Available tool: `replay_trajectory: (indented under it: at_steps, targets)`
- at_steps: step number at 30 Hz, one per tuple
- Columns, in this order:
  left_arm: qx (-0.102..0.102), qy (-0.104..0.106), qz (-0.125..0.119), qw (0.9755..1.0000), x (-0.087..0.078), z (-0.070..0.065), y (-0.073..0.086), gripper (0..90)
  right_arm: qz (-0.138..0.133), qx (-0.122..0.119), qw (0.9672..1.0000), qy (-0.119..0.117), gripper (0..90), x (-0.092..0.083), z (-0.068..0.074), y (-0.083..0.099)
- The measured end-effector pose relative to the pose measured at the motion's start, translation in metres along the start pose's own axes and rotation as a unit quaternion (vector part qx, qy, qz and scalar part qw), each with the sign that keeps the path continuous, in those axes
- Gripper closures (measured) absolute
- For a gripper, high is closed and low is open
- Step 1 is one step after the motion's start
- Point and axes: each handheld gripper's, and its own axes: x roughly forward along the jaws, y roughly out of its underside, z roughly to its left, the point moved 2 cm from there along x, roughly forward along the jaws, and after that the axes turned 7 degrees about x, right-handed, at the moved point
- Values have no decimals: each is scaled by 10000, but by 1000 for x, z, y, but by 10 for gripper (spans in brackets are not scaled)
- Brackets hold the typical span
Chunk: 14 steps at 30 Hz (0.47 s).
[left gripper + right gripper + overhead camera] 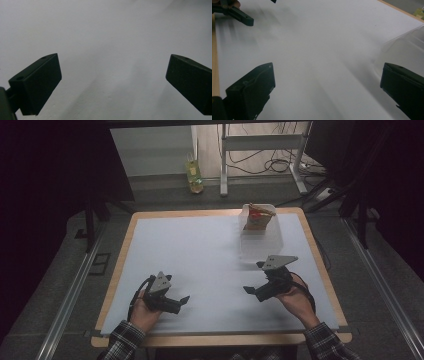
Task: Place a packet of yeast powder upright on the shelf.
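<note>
A clear plastic container [261, 239] stands at the back right of the white table sheet [200, 255]. A small brown and red packet [258, 217] sits upright in its far end. My left gripper [179, 295] is held low over the sheet's front left, open, with nothing between its jaws [112, 82]. My right gripper [253, 278] hovers at the front right, just in front of the container, also open and empty [327, 85]. The container's near rim [407, 47] shows by the right jaw in the right gripper view, and the left gripper [237, 13] shows farther off.
The wooden table edge [220, 338] frames the sheet. Beyond the table, a yellow bag [195, 176] stands on the floor next to a white metal frame [223, 165] and cables. Metal rails [70, 300] run along both sides of the table.
</note>
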Motion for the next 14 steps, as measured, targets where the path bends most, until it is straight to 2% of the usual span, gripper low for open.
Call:
replay_trajectory:
  at_steps: [7,12,14]
  targets:
    - [3,-9,-42,10000,0,1,1,1,181,-91,9998,76,0,1,4,11]
    - [138,-32,36,9999,2,1,2,0,267,-20,9996,90,0,2,2,16]
    - [103,-41,16,9999,3,3,2,0,251,-4,9996,87,0,2,1,16]
